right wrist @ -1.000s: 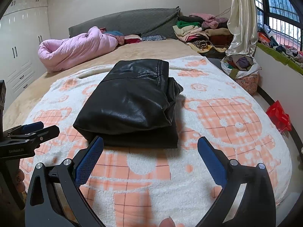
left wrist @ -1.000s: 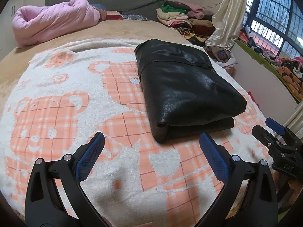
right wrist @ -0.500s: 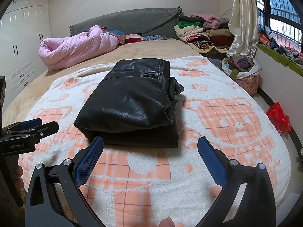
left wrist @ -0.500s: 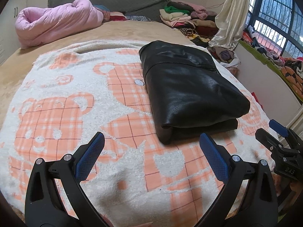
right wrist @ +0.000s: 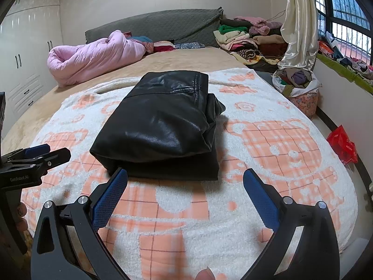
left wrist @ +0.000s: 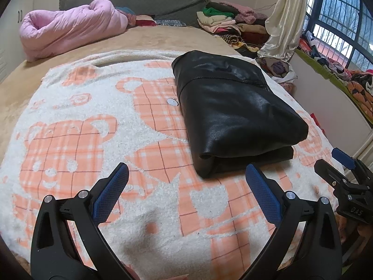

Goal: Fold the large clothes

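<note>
A black leather jacket [left wrist: 230, 112] [right wrist: 160, 126] lies folded into a compact rectangle on a white and orange bear-print blanket [left wrist: 77, 144] [right wrist: 279, 144]. My left gripper [left wrist: 186, 175] is open, held back from the jacket's near left corner, with nothing between its blue pads. My right gripper [right wrist: 185, 179] is open too, hovering just in front of the jacket's near edge. Each gripper shows at the edge of the other's view: the right gripper [left wrist: 345, 170] beside the blanket's right side, the left gripper [right wrist: 37, 156] at the blanket's left.
A small silver button [left wrist: 172, 102] lies on the blanket left of the jacket. A pink duvet [left wrist: 70, 25] and stacked clothes [left wrist: 223, 21] sit at the bed's head. A full laundry basket [right wrist: 300, 88], a curtain [right wrist: 300, 23] and a red bag [right wrist: 342, 143] stand right of the bed.
Both grippers have drawn slightly back and up from the folded jacket. They stay open, and the jacket has not moved.
</note>
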